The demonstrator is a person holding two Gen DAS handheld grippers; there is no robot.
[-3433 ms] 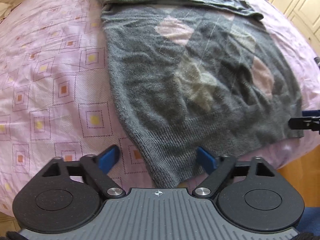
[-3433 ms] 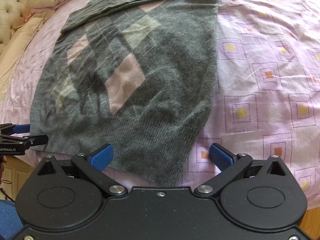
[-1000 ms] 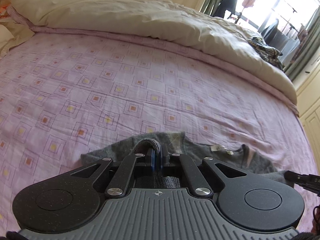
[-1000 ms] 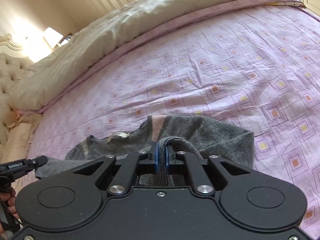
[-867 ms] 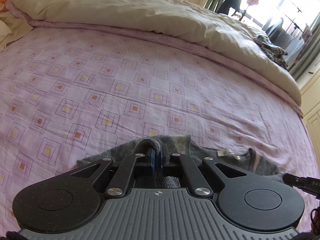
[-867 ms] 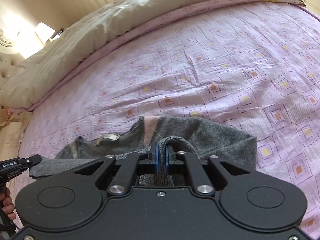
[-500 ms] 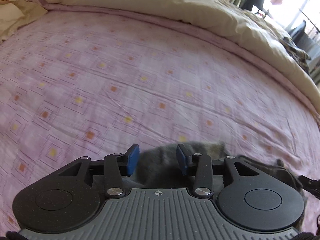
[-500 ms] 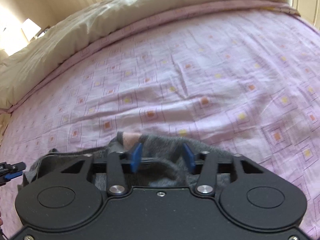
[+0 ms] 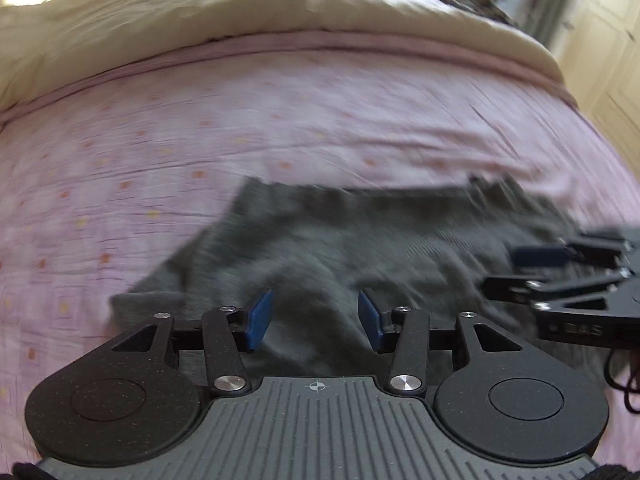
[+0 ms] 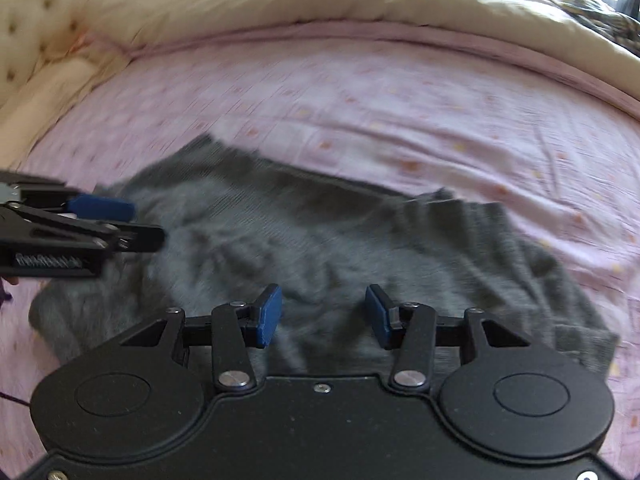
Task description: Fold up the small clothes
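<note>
The grey knit sweater (image 9: 360, 240) lies folded over on the pink patterned bedsheet (image 9: 200, 140), its grey back side up. In the right wrist view the sweater (image 10: 320, 232) spreads across the middle. My left gripper (image 9: 316, 316) hovers open above the near part of the sweater, nothing between its blue pads. My right gripper (image 10: 323, 314) is open too, over the same garment. Each gripper shows in the other's view: the right gripper (image 9: 560, 276) at the right edge, the left gripper (image 10: 80, 224) at the left edge. Both views are motion-blurred.
A beige duvet (image 9: 280, 16) is bunched along the far side of the bed. A tufted cream headboard (image 10: 36, 20) stands at the far left. Pale cupboard doors (image 9: 608, 48) are at the right.
Both grippers held the sweater's hem, carried it forward over the garment, then opened and let go. Now they have pulled back and up, so the folded sweater shows.
</note>
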